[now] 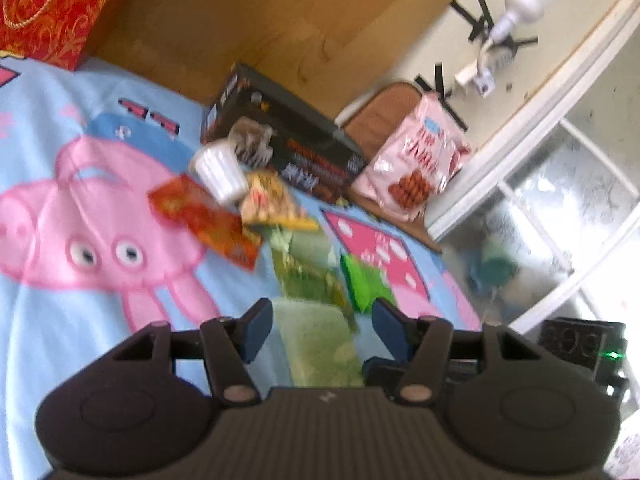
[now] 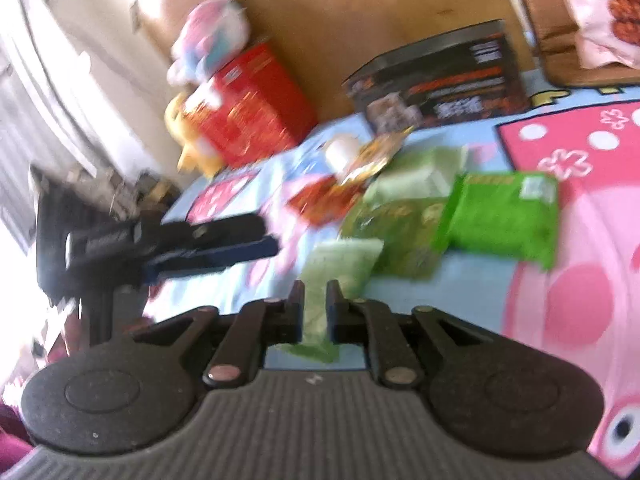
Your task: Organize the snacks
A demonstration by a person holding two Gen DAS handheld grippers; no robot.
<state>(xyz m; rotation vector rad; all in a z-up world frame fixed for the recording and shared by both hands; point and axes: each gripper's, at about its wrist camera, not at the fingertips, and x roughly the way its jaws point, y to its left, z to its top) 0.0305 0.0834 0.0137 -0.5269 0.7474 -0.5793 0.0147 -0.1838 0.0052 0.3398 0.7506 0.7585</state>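
Note:
Several snack packets lie on a blue cartoon-pig blanket [image 1: 60, 320]. A pale green packet [image 2: 340, 264] sits nearest, and my right gripper [image 2: 315, 288] is shut on its near edge. In the left wrist view the same pale green packet [image 1: 320, 344] lies under and between the fingers of my left gripper [image 1: 322, 312], which stands open and does not touch it. Beyond are a dark green patterned packet [image 1: 312, 280], a bright green packet [image 2: 504, 216], a red packet [image 1: 208, 216], a yellow packet [image 1: 268, 200] and a white cup [image 1: 220, 172]. The left gripper [image 2: 270, 234] shows at the left of the right wrist view.
A black box [image 1: 288, 140] stands at the blanket's far edge on the wooden floor. A pink snack bag [image 1: 416, 164] leans by a brown mat. A red gift bag [image 2: 248, 108] with soft toys stands at the far left. A white window frame [image 1: 520, 184] runs along the right.

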